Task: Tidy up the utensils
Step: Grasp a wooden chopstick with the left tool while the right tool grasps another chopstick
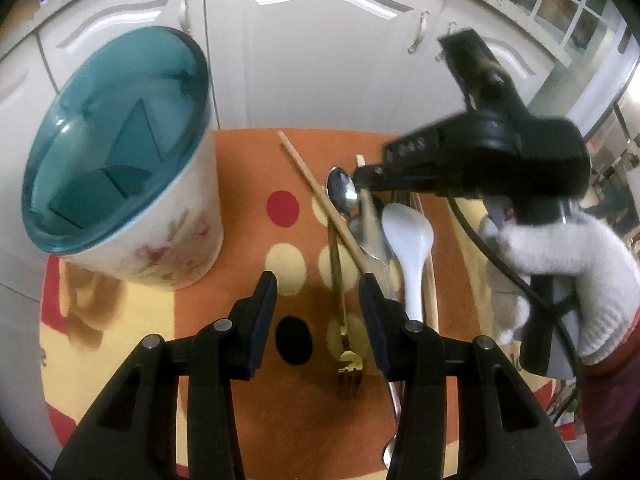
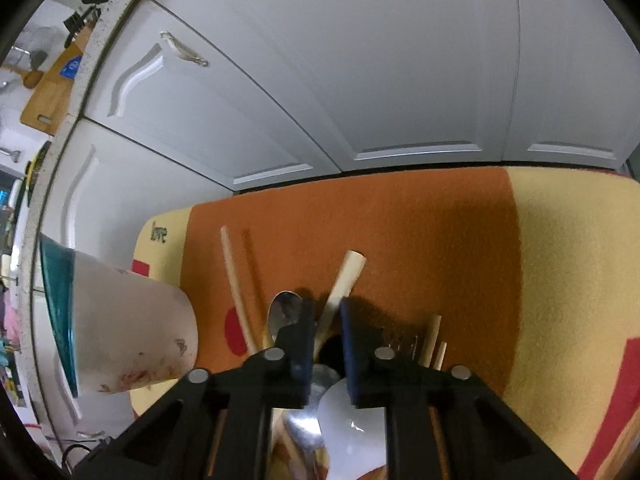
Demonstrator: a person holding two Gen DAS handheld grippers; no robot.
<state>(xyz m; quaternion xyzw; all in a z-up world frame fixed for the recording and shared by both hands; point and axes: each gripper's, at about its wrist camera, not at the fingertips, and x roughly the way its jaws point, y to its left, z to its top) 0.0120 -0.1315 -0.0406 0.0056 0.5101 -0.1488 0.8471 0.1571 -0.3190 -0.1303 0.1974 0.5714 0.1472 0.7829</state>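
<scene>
A pile of utensils lies on the orange mat (image 1: pixel 248 168): a long wooden chopstick (image 1: pixel 320 196), a metal spoon (image 1: pixel 342 190), a white ceramic spoon (image 1: pixel 408 236) and a gold fork (image 1: pixel 348 364). My right gripper (image 1: pixel 362 178) reaches down into the pile, held by a white-gloved hand (image 1: pixel 568 280). In the right wrist view its jaws (image 2: pixel 326 312) are shut on a pale chopstick (image 2: pixel 348 272), with the metal spoon (image 2: pixel 282 312) just to the left. My left gripper (image 1: pixel 318 284) hovers open over the fork's handle, holding nothing. The white holder with a teal inside (image 1: pixel 120 152) stands at the left.
White cabinet doors (image 1: pixel 320 60) rise right behind the mat. The holder (image 2: pixel 128 328) stands at the mat's left edge; its inside has dividers. More chopsticks (image 2: pixel 432 336) lie at the right of the pile. A yellow stretch of mat (image 2: pixel 568 280) extends to the right.
</scene>
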